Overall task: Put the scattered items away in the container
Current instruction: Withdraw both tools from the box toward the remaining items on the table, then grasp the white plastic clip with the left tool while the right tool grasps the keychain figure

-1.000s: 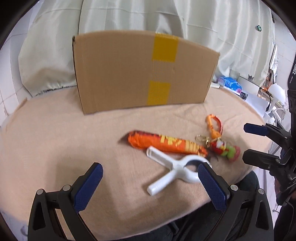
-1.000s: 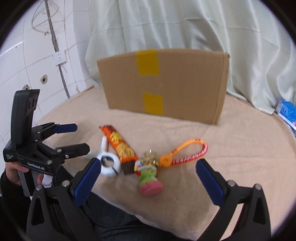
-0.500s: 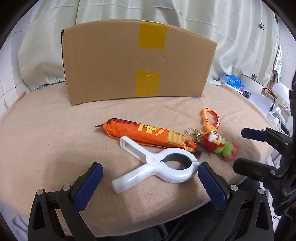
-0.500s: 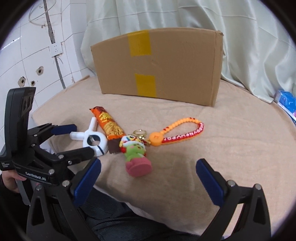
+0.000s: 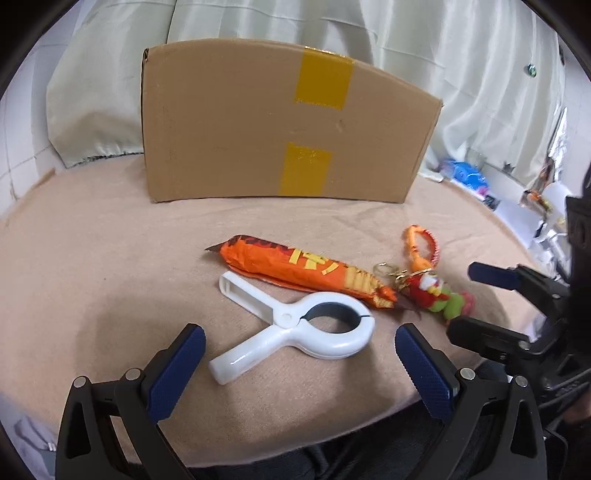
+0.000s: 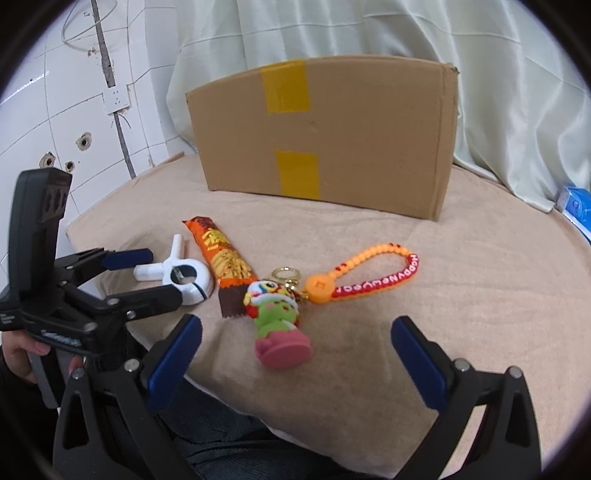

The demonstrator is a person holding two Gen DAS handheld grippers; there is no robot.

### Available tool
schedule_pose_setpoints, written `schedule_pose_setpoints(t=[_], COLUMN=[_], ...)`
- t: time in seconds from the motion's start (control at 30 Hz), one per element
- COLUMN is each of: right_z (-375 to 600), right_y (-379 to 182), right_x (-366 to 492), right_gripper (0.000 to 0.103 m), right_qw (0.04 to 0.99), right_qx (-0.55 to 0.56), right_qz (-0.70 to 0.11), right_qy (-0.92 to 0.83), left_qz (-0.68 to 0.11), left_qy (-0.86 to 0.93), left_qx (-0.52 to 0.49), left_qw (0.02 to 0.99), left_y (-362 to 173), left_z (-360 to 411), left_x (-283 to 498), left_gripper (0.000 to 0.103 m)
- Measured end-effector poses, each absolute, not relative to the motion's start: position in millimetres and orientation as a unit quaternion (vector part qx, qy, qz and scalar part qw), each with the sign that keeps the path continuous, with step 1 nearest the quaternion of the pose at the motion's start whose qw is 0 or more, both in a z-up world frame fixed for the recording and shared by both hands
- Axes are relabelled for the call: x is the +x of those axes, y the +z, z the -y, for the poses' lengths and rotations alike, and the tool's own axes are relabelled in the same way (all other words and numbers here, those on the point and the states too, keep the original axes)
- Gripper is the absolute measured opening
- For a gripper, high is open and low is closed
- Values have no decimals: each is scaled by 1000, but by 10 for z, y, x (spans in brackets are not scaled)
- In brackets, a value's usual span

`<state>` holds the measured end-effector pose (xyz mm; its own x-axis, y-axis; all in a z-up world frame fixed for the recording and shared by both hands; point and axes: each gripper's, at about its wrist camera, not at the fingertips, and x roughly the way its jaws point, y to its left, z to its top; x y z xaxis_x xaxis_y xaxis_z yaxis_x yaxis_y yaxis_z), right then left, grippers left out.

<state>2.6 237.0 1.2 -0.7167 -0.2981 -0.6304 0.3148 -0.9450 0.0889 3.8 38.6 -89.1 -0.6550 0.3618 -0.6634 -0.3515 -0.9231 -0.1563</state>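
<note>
Three loose things are seen lying close together on the beige-covered tabletop, in front of a closed-looking cardboard box marked with two yellow tape patches. The box stands at the back, well apart from them, before a pale curtain.

The clip is white plastic, with a ring-shaped mouth lined in dark grey and two flat handles splayed toward the left. Just behind it, a snack pack is laid slantwise: a long orange wrapper with yellow lettering and a dark crimped end. Whether clip and pack touch cannot be told. At the pack's right end a keychain is found, a small figure in green, red and pink with a gold ring, joined to an orange beaded loop with a red lettered band.

The left gripper is held low at the near edge, its blue-padded fingers spread wide with the clip's handles in front of them; nothing is grasped. The right gripper is likewise held wide and empty, with the keychain figure just ahead between its fingers.
</note>
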Motion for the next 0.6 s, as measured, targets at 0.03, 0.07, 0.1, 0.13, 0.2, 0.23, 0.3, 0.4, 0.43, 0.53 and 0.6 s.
schedule_pose_setpoints(t=[0.03, 0.07, 0.1, 0.13, 0.2, 0.23, 0.3, 0.4, 0.43, 0.53, 0.6], right_z=[-2363, -2360, -2354, -2352, -2356, -2361, -2365, -2346, -2336, -2304, -2276], right_y=[8, 9, 10, 9, 7, 6, -2, -11, -12, -30, -37], right_x=[21, 17, 17, 18, 13, 11, -3, -13, -20, -47, -53], right_gripper=[103, 103, 103, 103, 103, 103, 103, 103, 103, 99, 92], right_qw=[167, 169, 169, 170, 169, 168, 168, 170, 172, 178, 180], right_qx=[339, 339, 339, 338, 339, 338, 339, 340, 339, 342, 340], right_qz=[-12, -12, -13, -13, -14, -14, -14, -18, -18, -19, -25], right_qy=[-926, -926, -926, -926, -926, -926, -925, -925, -925, -923, -923], left_qz=[4, 1, -4, -8, -14, -20, -42, -56, -57, -58, -52], left_qy=[913, 916, 918, 919, 922, 923, 926, 929, 930, 928, 927], left_qx=[-360, -356, -353, -352, -348, -345, -339, -329, -326, -323, -324], left_qw=[191, 186, 182, 178, 170, 166, 161, 161, 161, 173, 185], left_y=[-897, -904, -911, -916, -925, -935, -968, -995, -999, -1004, -989], left_z=[-407, -429, -457, -476, -500, -506, -530, -526, -518, -489, -447], left_x=[44, 44, 37, 23, -10, -28, -39, -41, -41, -48, -71], left_gripper=[103, 103, 103, 103, 103, 103, 103, 103, 103, 103, 99])
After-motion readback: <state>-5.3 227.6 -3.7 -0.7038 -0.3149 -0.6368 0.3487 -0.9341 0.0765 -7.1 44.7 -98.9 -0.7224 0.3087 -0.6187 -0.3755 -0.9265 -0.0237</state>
